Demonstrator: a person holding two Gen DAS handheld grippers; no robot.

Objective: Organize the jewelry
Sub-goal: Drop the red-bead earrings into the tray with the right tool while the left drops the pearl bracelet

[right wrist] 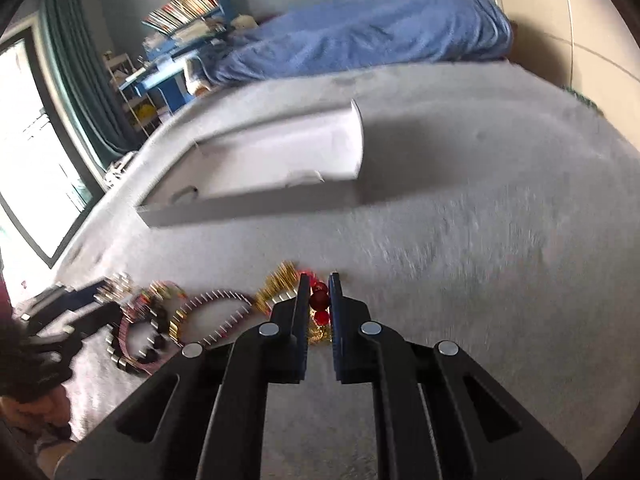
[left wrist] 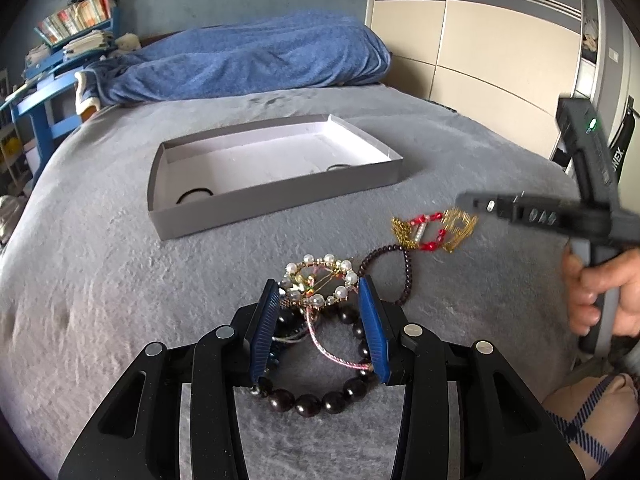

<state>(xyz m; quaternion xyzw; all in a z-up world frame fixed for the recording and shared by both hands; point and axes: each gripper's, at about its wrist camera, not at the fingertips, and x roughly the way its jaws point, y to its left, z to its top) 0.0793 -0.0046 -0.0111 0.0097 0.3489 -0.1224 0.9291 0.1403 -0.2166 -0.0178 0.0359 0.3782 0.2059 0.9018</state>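
Observation:
A tangle of jewelry lies on the grey bed cover (left wrist: 120, 280). My left gripper (left wrist: 320, 292) is over it, its blue pads against the two sides of a pearl bracelet (left wrist: 320, 276). Under those fingers lie a large dark bead bracelet (left wrist: 308, 400) and a pink cord (left wrist: 332, 354). A thin dark bead bracelet (left wrist: 406, 280) lies to the right. My right gripper (left wrist: 464, 202) (right wrist: 320, 280) is shut on a red and gold ornament (left wrist: 434, 232) (right wrist: 320, 300), held just above the cover. Behind the pile stands the grey box (left wrist: 276, 200) (right wrist: 248, 206), with a black hair tie (left wrist: 194, 196) inside.
A blue blanket (left wrist: 256, 60) is bunched at the head of the bed. Beige wardrobe doors (left wrist: 480, 40) stand at the right, a blue shelf with books (left wrist: 60, 40) at the left. A person's hand (left wrist: 600, 292) grips the right tool's handle. A second dark ring (left wrist: 336, 167) lies in the box.

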